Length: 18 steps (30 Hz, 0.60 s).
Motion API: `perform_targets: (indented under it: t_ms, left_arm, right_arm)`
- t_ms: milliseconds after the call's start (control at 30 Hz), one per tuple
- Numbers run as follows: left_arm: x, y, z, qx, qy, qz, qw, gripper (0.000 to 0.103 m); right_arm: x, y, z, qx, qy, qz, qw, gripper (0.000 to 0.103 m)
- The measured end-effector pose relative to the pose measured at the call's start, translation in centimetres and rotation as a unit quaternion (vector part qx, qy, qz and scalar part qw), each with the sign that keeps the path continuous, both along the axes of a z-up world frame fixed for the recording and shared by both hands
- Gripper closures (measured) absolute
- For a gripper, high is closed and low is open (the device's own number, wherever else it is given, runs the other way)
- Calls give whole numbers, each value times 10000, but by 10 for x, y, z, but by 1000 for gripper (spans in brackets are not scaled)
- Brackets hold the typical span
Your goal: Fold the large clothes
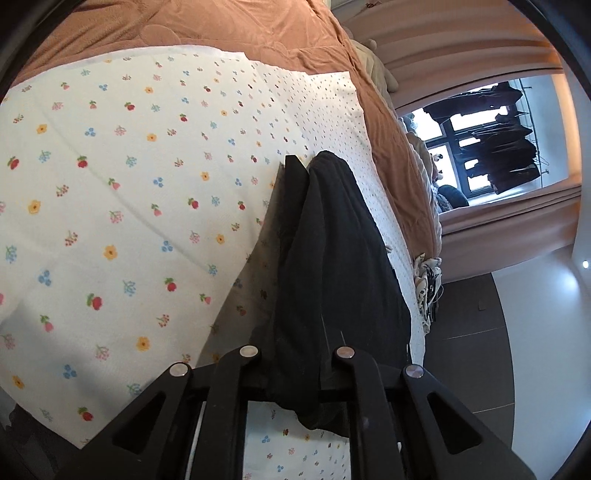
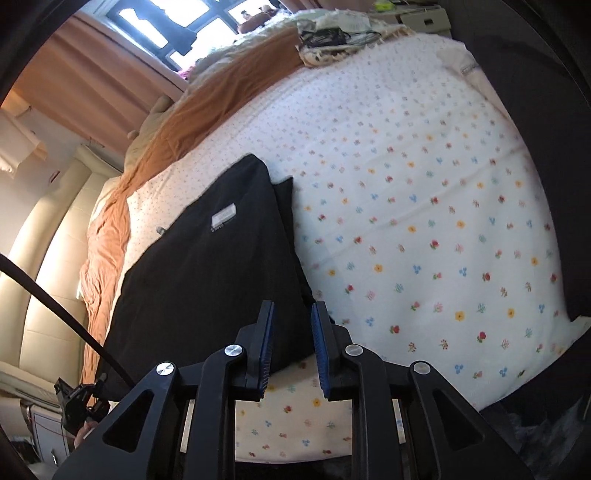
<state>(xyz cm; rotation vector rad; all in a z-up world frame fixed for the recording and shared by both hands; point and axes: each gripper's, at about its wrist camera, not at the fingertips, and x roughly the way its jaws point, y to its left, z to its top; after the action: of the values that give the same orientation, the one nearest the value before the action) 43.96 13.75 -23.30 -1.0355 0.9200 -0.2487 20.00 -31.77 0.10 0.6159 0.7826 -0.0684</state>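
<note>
The black garment (image 2: 207,266) lies partly folded on the floral bed sheet (image 2: 424,221), a white label (image 2: 223,218) facing up. In the right wrist view my right gripper (image 2: 292,308) hovers over the garment's near edge. Its blue pads (image 2: 266,332) stand apart and nothing is pressed between them. In the left wrist view my left gripper (image 1: 306,166) is shut on a fold of the black garment (image 1: 332,258). The cloth drapes over the right finger and hides it, hanging back toward the camera. Only the left finger's tip (image 1: 293,170) shows.
An orange blanket (image 1: 221,26) covers the far side of the bed, beside curtains and a window (image 1: 480,147). A patterned bundle (image 2: 332,37) lies at the sheet's far edge. A dark mass (image 2: 535,147) fills the right side. A hand with a black device (image 2: 79,406) shows low left.
</note>
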Motion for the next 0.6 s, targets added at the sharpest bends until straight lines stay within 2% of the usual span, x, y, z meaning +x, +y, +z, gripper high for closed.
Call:
perform_targets:
  t_ms: [133, 233, 367, 600]
  left_arm:
    - [-10, 11, -2, -60, -4, 33, 10000, 90]
    - [-16, 14, -3, -92, -7, 53, 9999, 90]
    - [-18, 15, -6, -115, 21, 63, 9999, 90]
    - [-16, 15, -7, -113, 77, 22, 9999, 90]
  right_arm:
    - [6, 25, 23, -102, -149, 447, 9988, 85]
    - [18, 64, 29, -122, -153, 904, 9957, 85]
    - [39, 124, 25, -233, -27, 1591, 9870, 86]
    - [68, 208, 8, -594, 316, 2419, 9680, 86]
